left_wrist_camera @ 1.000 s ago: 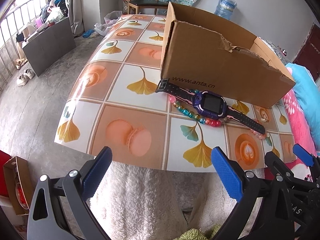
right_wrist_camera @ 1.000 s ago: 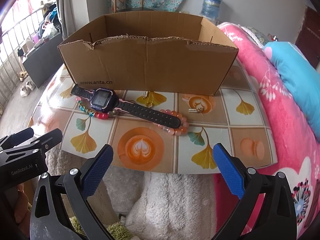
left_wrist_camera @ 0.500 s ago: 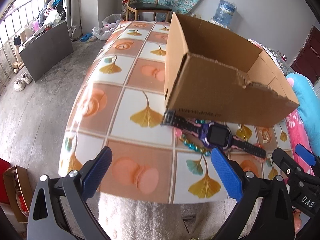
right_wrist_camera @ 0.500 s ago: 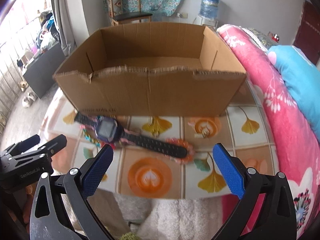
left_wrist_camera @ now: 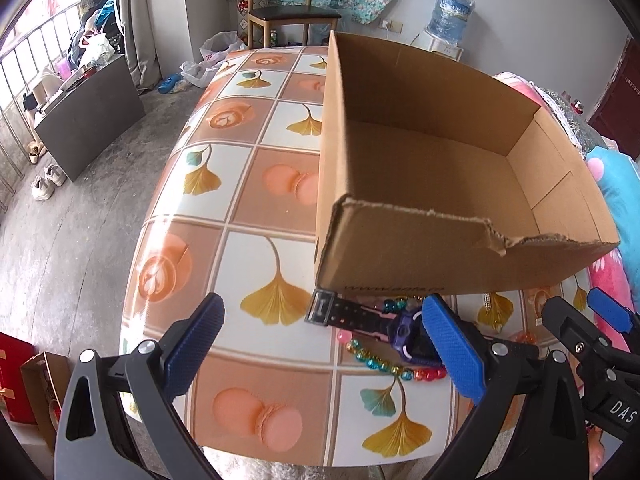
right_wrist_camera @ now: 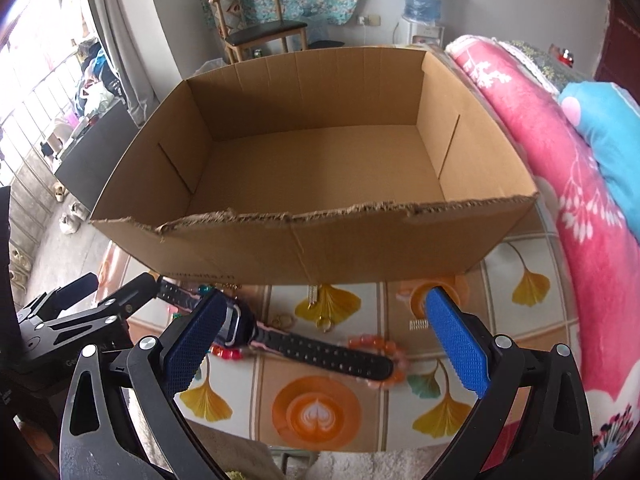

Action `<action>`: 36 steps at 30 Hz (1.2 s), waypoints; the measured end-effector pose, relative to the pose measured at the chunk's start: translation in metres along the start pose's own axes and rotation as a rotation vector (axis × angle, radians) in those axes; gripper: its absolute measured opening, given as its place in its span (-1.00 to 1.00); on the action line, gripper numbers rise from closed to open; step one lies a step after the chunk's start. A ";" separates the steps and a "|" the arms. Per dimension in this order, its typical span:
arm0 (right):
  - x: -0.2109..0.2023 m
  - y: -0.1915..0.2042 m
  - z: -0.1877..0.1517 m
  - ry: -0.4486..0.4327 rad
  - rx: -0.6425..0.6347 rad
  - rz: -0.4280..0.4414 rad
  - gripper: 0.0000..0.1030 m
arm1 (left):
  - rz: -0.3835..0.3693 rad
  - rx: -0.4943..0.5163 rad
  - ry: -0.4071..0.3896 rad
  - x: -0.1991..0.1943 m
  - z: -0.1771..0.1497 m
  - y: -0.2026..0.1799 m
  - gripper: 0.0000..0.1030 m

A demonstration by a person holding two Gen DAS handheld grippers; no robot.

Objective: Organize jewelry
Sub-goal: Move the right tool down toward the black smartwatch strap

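Observation:
A black-strapped watch (left_wrist_camera: 348, 314) with a purple face lies on the tiled tablecloth just in front of an empty cardboard box (left_wrist_camera: 440, 184). A multicoloured bead bracelet (left_wrist_camera: 380, 365) lies under it. My left gripper (left_wrist_camera: 324, 346) hovers open above the watch's left end, holding nothing. In the right wrist view the watch (right_wrist_camera: 320, 350) stretches across the space between the fingers of my open right gripper (right_wrist_camera: 326, 344). An orange bead bracelet (right_wrist_camera: 380, 347) lies at its right end. Small metal pieces (right_wrist_camera: 316, 296) lie near the box (right_wrist_camera: 320, 160).
The patterned table (left_wrist_camera: 256, 184) stretches to the left of the box. A pink blanket (right_wrist_camera: 560, 184) and a blue pillow (right_wrist_camera: 604, 128) border the table's right side. A wooden chair (left_wrist_camera: 288, 12) and a water bottle (left_wrist_camera: 454, 12) stand by the far wall. The floor drops away at left.
Both grippers have risen and moved forward over the table edge. The views now look down into the box, and the watch sits low between the fingers.

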State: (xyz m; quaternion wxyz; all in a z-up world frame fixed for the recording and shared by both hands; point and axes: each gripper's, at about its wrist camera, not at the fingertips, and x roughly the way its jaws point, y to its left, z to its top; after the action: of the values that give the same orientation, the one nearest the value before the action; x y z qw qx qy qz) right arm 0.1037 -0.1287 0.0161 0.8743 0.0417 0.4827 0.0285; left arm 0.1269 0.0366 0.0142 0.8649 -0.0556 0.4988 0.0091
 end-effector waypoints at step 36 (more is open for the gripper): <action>-0.018 0.005 -0.001 -0.137 -0.194 -0.236 0.86 | -0.068 -0.024 -0.077 -0.018 -0.033 0.026 0.91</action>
State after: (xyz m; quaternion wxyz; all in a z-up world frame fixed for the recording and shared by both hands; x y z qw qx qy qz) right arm 0.0929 -0.1255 0.0315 0.9024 -0.0984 0.4183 -0.0309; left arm 0.0880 0.0601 0.0111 0.8826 -0.0823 0.4627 -0.0123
